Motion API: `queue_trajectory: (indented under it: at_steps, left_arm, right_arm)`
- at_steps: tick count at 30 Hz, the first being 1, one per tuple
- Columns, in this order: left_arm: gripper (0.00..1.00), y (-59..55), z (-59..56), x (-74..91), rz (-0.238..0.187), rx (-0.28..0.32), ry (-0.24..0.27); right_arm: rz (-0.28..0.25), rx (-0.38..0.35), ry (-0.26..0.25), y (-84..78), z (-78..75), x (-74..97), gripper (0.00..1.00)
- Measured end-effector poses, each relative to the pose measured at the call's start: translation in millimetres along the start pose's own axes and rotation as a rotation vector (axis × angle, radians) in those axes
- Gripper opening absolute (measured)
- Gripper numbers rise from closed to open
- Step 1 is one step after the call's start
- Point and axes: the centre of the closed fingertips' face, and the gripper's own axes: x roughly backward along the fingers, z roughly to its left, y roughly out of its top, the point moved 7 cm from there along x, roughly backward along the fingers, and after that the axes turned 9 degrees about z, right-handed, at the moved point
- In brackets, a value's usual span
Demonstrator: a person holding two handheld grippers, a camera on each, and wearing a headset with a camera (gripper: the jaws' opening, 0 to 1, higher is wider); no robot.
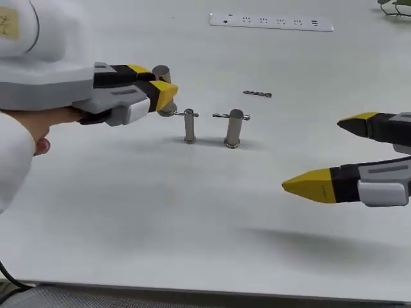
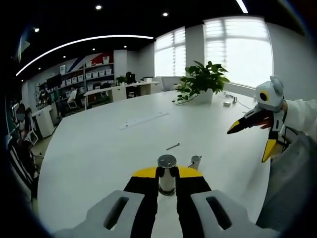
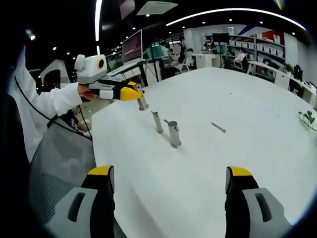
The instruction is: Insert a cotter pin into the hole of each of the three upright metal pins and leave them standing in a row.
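Hovering over the near right of the plain white tabletop (image 1: 160, 218), the right gripper (image 1: 311, 154) has its yellow-tipped jaws wide apart. Toward the left edge, the left gripper (image 1: 168, 93) has its jaws clamped on an upright steel pin (image 2: 167, 171). Just beside it stand a thin steel pin (image 1: 189, 131) and a thicker steel pin (image 1: 235, 131), each with a wire cotter pin (image 1: 222, 116) through its top. Beyond lies a loose cotter pin (image 1: 257, 94), then a white power strip (image 1: 271, 22) near the far edge. A potted green plant (image 2: 203, 82) sits at a far corner, before bright windows and office shelves.
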Motion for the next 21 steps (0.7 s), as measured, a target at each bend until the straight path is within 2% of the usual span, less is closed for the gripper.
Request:
queue_trajectory:
  at_steps: [5,9,14,21]
  left_arm:
    - [0.09,-3.8,-13.6,-5.7,0.011,-0.012,-0.029]
    - [0.09,-11.7,-24.5,-13.0,0.034,-0.008,-0.043]
    - [0.09,-15.7,-33.8,-21.4,0.060,0.002,-0.058]
    - [0.09,-20.6,-41.1,-29.8,0.082,0.000,-0.075]
  right_arm:
    - [0.003,-0.001,0.003,-3.0,0.6,0.4,0.91]
    - [-0.001,-0.003,0.002,-4.8,-0.1,1.8,0.89]
    - [0.000,0.000,-0.003,-5.6,-2.4,2.6,0.88]
    - [-0.004,0.000,-0.002,-5.4,-7.2,2.6,0.88]
